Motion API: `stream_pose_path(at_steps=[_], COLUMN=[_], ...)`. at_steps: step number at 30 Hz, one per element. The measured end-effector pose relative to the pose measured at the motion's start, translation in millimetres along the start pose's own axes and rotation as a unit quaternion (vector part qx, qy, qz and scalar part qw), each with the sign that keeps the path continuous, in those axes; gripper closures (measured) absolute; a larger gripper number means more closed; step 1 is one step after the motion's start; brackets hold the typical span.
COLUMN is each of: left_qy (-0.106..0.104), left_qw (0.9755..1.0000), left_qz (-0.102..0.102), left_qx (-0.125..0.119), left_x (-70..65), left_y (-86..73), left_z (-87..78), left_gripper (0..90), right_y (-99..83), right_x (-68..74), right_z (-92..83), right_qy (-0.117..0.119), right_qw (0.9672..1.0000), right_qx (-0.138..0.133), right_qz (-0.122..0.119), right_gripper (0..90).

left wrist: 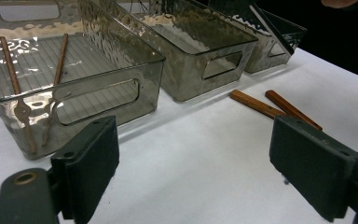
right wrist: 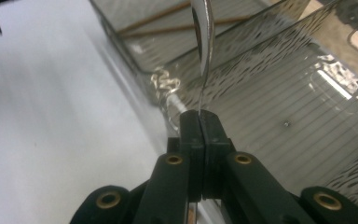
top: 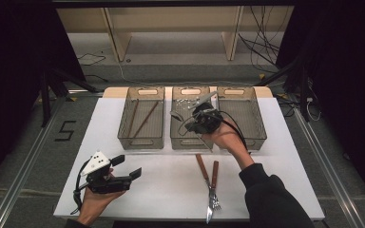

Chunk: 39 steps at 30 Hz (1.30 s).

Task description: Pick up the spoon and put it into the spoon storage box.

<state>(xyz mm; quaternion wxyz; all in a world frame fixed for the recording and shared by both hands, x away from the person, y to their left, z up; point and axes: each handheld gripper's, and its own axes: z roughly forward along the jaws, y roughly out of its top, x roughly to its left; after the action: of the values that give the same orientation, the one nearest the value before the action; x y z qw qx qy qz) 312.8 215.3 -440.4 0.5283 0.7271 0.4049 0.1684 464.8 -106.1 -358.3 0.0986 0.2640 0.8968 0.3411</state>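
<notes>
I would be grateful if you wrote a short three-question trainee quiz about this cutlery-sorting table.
1. True or false: the left gripper is shut on one of the wooden-handled utensils.
2. What does the right gripper hold above the middle clear ribbed plastic bin?
A. a thin shiny metal spoon
B. a chopstick
C. a fork
3. Fill in: the two brown wooden chopsticks lie in the ____ clear bin, as the high view shows it.

Key:
1. False; its jaws stand wide open over the white tabletop.
2. A.
3. Left.
</notes>
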Motion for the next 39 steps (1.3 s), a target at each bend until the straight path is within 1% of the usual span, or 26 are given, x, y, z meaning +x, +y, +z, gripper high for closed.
stream_pose_path(at_steps=[4,8,14,17,23,27,30,35,39], left_qy=[0.001,0.001,0.001,0.0,0.001,0.0,0.0,0.0,-0.001], left_qw=[1.0,1.0,1.0,1.0,0.9999,0.9999,1.0,1.0,0.9999], left_qz=[-0.001,0.001,-0.002,0.0,-0.004,-0.003,0.001,0.001,0.0], left_qx=[-0.004,-0.006,-0.01,-0.008,-0.01,-0.01,-0.007,-0.008,-0.01], left_x=[0.1,0.4,0.6,0.7,0.9,0.7,0.6,0.5,0.1], left_y=[0.1,0.2,0.3,0.2,0.1,0.3,0.4,0.4,0.1], left_z=[-0.6,-1.5,-1.3,-1.6,-1.6,-1.4,-1.3,-1.3,-1.2], left_gripper=[15.4,15.3,15.3,15.3,15.3,15.3,15.3,15.3,15.3], right_y=[7.9,13.8,20.2,23.7,30.3,33.6,34.1,33.5,31.1], right_x=[-7.0,-12.8,-20.4,-23.6,-31.8,-37.7,-42.8,-51.9,-55.1], right_z=[-2.6,-2.2,2.4,5.0,8.4,12.8,18.1,27.1,34.4], right_qy=[-0.002,-0.006,-0.015,-0.018,-0.03,-0.039,-0.044,-0.052,-0.056], right_qw=[0.9995,0.9979,0.9963,0.9953,0.9929,0.991,0.99,0.9866,0.9848], right_qx=[-0.015,-0.027,-0.031,-0.036,-0.036,-0.033,-0.03,-0.021,-0.012], right_qz=[0.029,0.059,0.079,0.089,0.109,0.124,0.13,0.154,0.164], right_gripper=[90.0,90.0,90.0,90.0,90.0,90.0,90.0,90.0,90.0])
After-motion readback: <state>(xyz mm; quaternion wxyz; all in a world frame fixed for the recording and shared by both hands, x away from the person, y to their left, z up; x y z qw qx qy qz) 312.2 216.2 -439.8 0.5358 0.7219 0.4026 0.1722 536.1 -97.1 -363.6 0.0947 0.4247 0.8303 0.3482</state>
